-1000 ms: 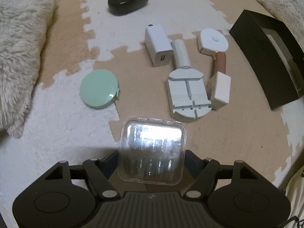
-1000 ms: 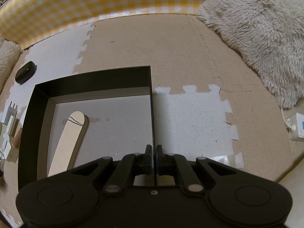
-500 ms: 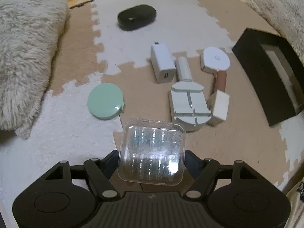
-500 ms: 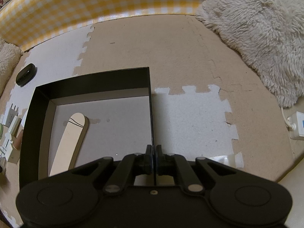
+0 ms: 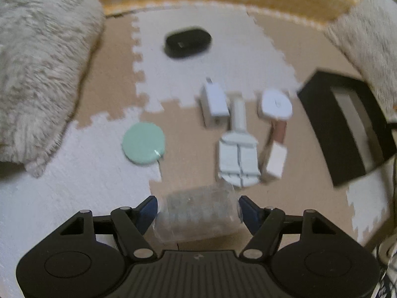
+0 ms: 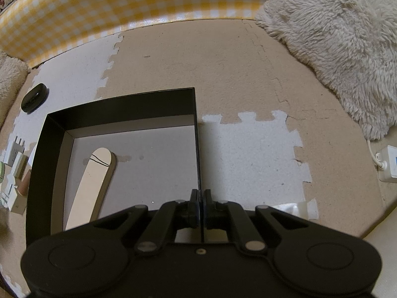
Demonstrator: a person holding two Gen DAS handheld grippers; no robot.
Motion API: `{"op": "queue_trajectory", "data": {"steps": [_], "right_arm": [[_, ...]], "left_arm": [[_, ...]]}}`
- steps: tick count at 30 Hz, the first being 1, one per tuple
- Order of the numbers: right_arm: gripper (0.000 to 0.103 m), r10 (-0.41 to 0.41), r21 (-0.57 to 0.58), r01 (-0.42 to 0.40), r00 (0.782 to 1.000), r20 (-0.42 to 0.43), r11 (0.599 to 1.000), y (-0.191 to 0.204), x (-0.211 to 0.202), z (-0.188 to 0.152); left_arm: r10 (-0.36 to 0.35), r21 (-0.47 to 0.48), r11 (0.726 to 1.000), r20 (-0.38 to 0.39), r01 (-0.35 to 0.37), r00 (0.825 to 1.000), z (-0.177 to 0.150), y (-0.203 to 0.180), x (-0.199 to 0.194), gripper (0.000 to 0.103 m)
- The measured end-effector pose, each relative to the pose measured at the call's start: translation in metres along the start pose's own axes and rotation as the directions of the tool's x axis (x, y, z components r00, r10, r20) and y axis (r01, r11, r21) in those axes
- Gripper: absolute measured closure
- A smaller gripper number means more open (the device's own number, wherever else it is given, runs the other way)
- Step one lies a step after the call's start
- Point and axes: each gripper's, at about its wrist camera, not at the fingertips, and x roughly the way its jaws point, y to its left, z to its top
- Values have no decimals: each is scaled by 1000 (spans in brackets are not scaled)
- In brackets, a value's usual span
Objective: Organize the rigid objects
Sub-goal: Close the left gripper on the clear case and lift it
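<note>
My left gripper (image 5: 197, 206) is shut on a clear plastic case (image 5: 198, 214) and holds it above the foam mat; the view is blurred. Ahead on the mat lie a mint round compact (image 5: 143, 143), a black oval case (image 5: 188, 41), a white charger (image 5: 215, 104), a white tool with a handle (image 5: 238, 154), a white puck (image 5: 276, 104) and a brown stick with a white block (image 5: 276, 159). My right gripper (image 6: 200, 198) is shut on the right wall of the black box (image 6: 197, 134). A wooden stick (image 6: 95, 181) lies inside the box.
Fluffy white cushions lie at the left (image 5: 37, 74) and at the right (image 6: 335, 49). A yellow checked wall (image 6: 124, 7) borders the far side. A white power strip (image 6: 388, 164) sits at the far right. The black box also shows in the left wrist view (image 5: 347, 129).
My left gripper has risen and pulled back with the clear case, which now tilts flatter between the fingers. The right gripper keeps its hold on the box wall, nearly still.
</note>
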Motion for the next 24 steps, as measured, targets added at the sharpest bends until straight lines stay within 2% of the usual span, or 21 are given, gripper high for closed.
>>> {"op": "queue_trajectory", "data": {"steps": [3, 6, 10, 15, 18, 24], "right_arm": [[100, 0, 0, 0, 1000, 0, 1000, 0, 0, 0], [100, 0, -1, 0, 1000, 0, 1000, 0, 0, 0], [100, 0, 0, 0, 1000, 0, 1000, 0, 0, 0], [100, 1, 1, -1, 1000, 0, 1000, 0, 0, 0], [100, 1, 2, -1, 1000, 0, 1000, 0, 0, 0], [100, -1, -1, 1, 1000, 0, 1000, 1, -1, 0]], "left_arm": [[10, 60, 998, -94, -4, 996, -7, -11, 18, 32], [49, 113, 993, -126, -35, 991, -10, -22, 30, 29], [45, 49, 998, -125, -39, 991, -10, -21, 36, 25], [19, -66, 997, -109, -27, 994, -12, -10, 33, 25], [15, -140, 990, -108, -30, 994, -15, -4, 30, 25], [59, -235, 969, -99, -81, 993, -19, -8, 29, 27]]}}
